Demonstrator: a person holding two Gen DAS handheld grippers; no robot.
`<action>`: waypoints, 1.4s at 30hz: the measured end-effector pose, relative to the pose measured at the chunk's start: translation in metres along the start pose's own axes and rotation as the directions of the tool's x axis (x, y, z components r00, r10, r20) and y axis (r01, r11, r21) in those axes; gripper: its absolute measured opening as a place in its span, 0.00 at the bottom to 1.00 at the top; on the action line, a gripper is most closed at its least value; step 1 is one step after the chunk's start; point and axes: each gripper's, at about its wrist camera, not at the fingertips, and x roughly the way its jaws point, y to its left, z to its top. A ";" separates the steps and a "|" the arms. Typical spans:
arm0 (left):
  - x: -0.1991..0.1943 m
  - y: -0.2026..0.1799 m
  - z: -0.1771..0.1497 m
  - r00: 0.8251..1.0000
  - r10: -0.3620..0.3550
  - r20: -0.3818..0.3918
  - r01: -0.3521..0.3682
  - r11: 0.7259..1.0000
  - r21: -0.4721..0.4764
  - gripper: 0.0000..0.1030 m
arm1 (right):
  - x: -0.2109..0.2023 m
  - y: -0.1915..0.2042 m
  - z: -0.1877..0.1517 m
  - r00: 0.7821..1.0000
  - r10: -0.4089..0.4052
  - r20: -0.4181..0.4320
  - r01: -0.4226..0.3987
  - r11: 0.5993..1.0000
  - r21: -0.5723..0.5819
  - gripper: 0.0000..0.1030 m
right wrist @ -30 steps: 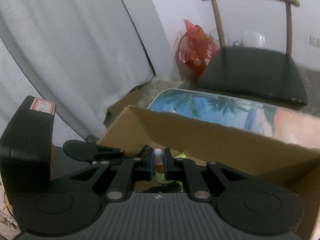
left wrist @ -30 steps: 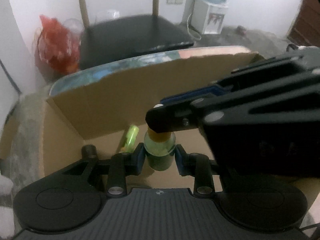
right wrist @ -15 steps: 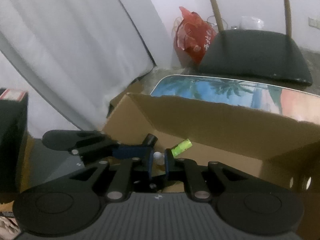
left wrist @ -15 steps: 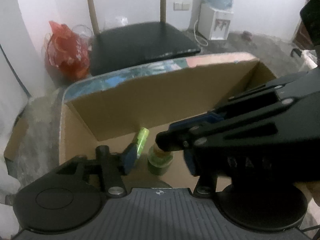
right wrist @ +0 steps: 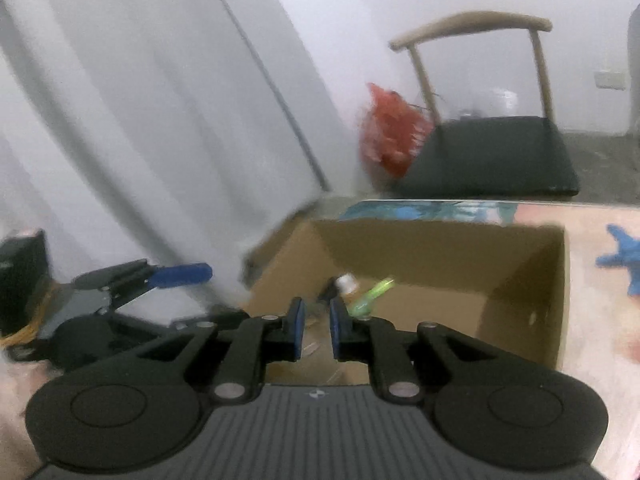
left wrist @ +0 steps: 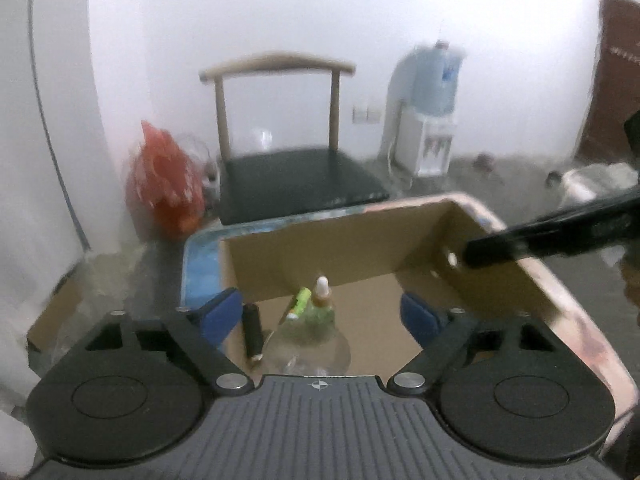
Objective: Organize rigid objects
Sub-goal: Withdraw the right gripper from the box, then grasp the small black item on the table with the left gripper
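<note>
We hold two claws over an open cardboard box (left wrist: 500, 280) on a tabletop (right wrist: 592, 320) w/ a beach-print cover, both backed off from the contents. The left claw (left wrist: 322, 316) has just been opening and now stands wide, nothing between its blue pads. The right claw (right wrist: 317, 328) has its jaws narrow w/ a slim gap, just eased apart, and nothing is pinched there either.

The task's things sit on the box floor: a small green dropper bottle (left wrist: 320, 308) w/ a white tip, upright; a lime-green tube (left wrist: 299, 304) lying just beside it, poss. touching; a dark cylinder (left wrist: 252, 330) lying to the left. A clear, glassy item in front of the bottle is too blurred to name. Behind the box: a chair (left wrist: 296, 184), a red bag (left wrist: 164, 188) and a water dispenser (left wrist: 428, 120).

Risk, in our judgement: the bottle is narrow-based and top-heavy, so any brush from a claw coming back in, or a bump to the box wall, could tip it onto the tube and set both rolling. The right claw's arm reaches across the box's right-hand rim in the left view, so a careless sweep could catch the cardboard and shift the lot. Both views are blurred, so aim is less sure.
</note>
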 end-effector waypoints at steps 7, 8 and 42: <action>-0.070 0.000 -0.085 0.995 0.050 0.090 -0.050 0.999 -0.003 0.91 | -0.063 0.015 -0.089 0.990 0.089 0.110 -0.090 0.996 0.003 0.53; -0.069 -0.003 -0.100 0.995 0.064 0.080 -0.064 0.998 -0.003 0.91 | -0.061 0.019 -0.103 0.990 0.087 0.115 -0.087 0.996 -0.007 0.54; 0.009 0.036 -0.189 0.971 0.091 -0.221 -0.123 0.983 -0.133 0.26 | 0.056 0.099 -0.183 0.999 -0.042 -0.006 0.041 0.983 -0.177 0.52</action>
